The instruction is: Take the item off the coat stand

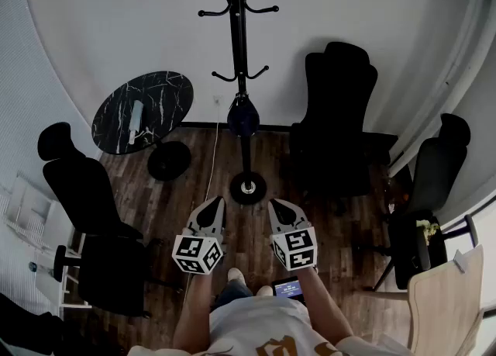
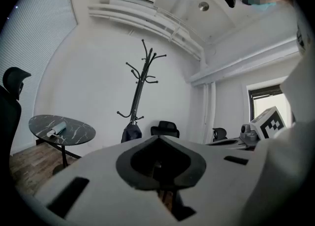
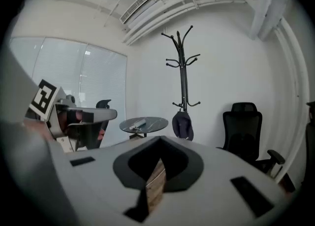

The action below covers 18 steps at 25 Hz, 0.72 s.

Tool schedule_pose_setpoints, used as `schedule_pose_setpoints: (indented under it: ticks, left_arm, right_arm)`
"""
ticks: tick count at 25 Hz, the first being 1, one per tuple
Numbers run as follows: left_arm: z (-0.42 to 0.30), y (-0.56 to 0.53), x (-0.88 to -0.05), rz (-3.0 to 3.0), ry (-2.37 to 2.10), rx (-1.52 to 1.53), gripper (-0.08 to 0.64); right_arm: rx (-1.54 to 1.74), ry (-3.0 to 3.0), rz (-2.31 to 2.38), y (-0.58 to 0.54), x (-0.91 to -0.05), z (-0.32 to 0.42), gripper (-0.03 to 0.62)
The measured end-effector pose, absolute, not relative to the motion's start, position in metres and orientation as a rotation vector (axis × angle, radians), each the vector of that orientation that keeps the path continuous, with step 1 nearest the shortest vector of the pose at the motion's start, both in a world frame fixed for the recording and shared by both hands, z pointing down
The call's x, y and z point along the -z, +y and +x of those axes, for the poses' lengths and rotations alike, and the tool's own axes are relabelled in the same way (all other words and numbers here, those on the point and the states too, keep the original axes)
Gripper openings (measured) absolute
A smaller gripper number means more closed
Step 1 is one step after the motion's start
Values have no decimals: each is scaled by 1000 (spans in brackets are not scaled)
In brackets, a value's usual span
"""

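Observation:
A black coat stand (image 1: 239, 44) rises by the white back wall, its round base (image 1: 248, 188) on the wood floor. A dark item (image 1: 243, 116) that looks like a cap hangs from a low hook. It also shows small and far off as the item (image 2: 131, 132) in the left gripper view and the item (image 3: 182, 125) in the right gripper view. My left gripper (image 1: 212, 209) and right gripper (image 1: 281, 210) are side by side in front of me, well short of the stand. Both are shut with nothing between the jaws.
A round black marble table (image 1: 163, 91) with a small pale object (image 1: 137, 114) stands left of the stand. Black office chairs are at the right (image 1: 338, 114), far right (image 1: 435, 167) and left (image 1: 85, 191). A pale wooden chair back (image 1: 446, 300) is at bottom right.

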<state>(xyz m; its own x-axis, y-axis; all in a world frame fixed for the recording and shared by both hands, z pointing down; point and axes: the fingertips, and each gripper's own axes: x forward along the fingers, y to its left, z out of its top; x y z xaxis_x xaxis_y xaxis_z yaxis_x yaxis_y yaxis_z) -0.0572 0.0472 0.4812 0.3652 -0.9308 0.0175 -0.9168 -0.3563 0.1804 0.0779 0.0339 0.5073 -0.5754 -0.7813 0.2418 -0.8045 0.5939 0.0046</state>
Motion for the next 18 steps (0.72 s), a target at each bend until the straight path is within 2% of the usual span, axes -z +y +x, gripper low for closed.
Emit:
schedule_pose_setpoints:
  ticks: [18]
  left_arm:
    - [-55, 55, -478, 2401, -1661, 182, 20]
  right_arm:
    - [-231, -2715, 1250, 45, -495, 81, 11]
